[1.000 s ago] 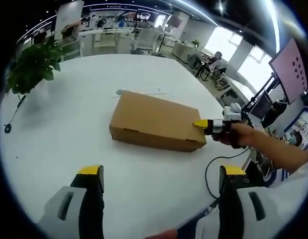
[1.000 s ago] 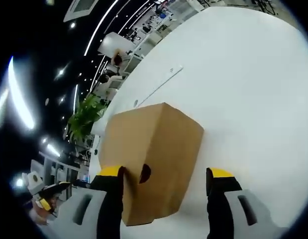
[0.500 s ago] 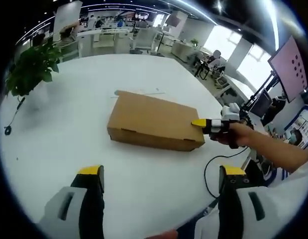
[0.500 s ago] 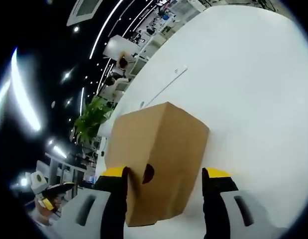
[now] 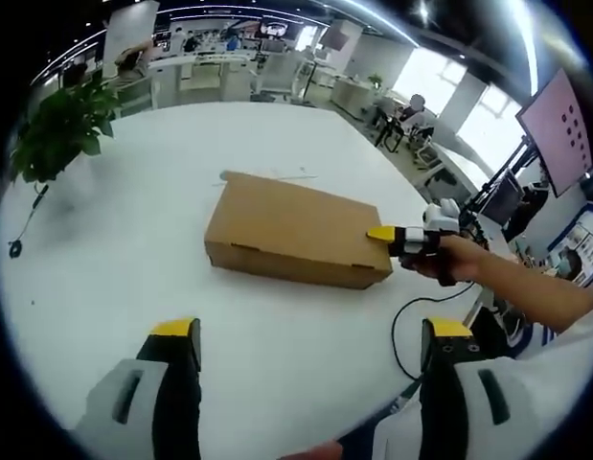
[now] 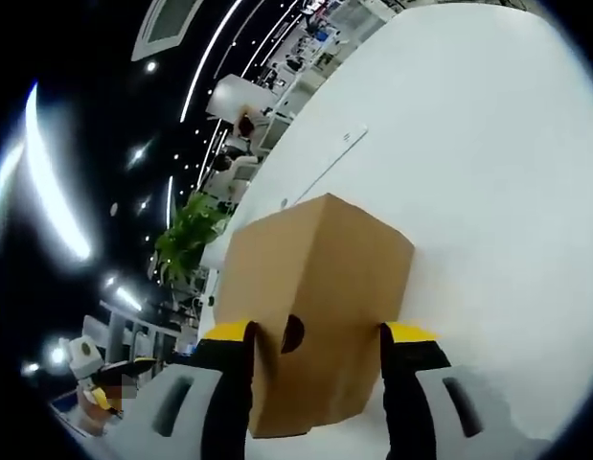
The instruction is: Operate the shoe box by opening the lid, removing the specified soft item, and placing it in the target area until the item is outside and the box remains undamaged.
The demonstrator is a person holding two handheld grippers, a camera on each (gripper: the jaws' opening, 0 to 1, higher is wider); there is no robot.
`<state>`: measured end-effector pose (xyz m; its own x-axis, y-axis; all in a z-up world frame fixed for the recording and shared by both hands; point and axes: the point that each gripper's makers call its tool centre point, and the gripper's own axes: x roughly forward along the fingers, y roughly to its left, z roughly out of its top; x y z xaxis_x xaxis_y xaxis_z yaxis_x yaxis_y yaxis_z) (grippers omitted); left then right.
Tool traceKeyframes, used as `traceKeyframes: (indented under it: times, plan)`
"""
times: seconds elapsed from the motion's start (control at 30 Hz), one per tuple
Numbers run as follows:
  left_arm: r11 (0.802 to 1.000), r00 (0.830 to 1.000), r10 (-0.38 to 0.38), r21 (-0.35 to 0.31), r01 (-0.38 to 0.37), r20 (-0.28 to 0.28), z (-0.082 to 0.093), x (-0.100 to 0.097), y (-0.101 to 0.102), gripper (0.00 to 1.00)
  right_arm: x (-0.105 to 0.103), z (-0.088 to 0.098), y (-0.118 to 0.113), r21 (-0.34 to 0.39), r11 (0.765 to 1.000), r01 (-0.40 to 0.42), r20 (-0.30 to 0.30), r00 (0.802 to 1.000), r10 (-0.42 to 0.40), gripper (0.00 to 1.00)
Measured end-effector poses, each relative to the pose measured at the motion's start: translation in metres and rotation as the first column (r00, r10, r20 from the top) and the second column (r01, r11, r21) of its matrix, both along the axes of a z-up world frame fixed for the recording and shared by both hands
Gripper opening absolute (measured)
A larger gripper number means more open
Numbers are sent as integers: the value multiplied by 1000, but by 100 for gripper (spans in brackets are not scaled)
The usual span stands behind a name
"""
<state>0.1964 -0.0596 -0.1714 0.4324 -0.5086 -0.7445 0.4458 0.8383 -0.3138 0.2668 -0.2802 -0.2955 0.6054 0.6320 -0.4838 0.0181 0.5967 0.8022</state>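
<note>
Right tongs (image 6: 315,335) clamp shoe box (image 6: 310,316) end (lid closed); left tongs (image 5: 310,335) agape, apart.

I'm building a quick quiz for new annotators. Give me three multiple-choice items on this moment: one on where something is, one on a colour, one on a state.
1. Where does the shoe box lie?
A. On the white table
B. On the floor
C. On a chair

2. What colour are the tips of the left gripper?
A. Red
B. Yellow
C. Blue

3. What is the state of the box lid?
A. Off and beside the box
B. Standing upright
C. Closed

Key: 1 A, the brown box rests flat on the round white tabletop. 2 B, both jaw tips in the left gripper view are yellow. 3 C, the top lies flat on the box with no gap, while the right gripper has its jaws on either side of the box end with the round hole.
</note>
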Motion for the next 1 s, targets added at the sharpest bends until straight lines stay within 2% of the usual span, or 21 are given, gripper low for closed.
traceKeyframes:
  times: [0.33,0.43,1.0]
  plan:
    - [1000,1000,-8,-6,8,-5,-2,-5,-6,96,0,1,0,3,1000,1,4,1000,-1,52]
    - [1000,1000,-14,-16,14,15,0,-4,-8,95,-1,2,-1,11,1000,9,-1,1000,-9,51]
    - [1000,1000,5,-27,-5,-2,-1,-6,-9,94,-2,7,-8,37,999,12,4,1000,-12,41]
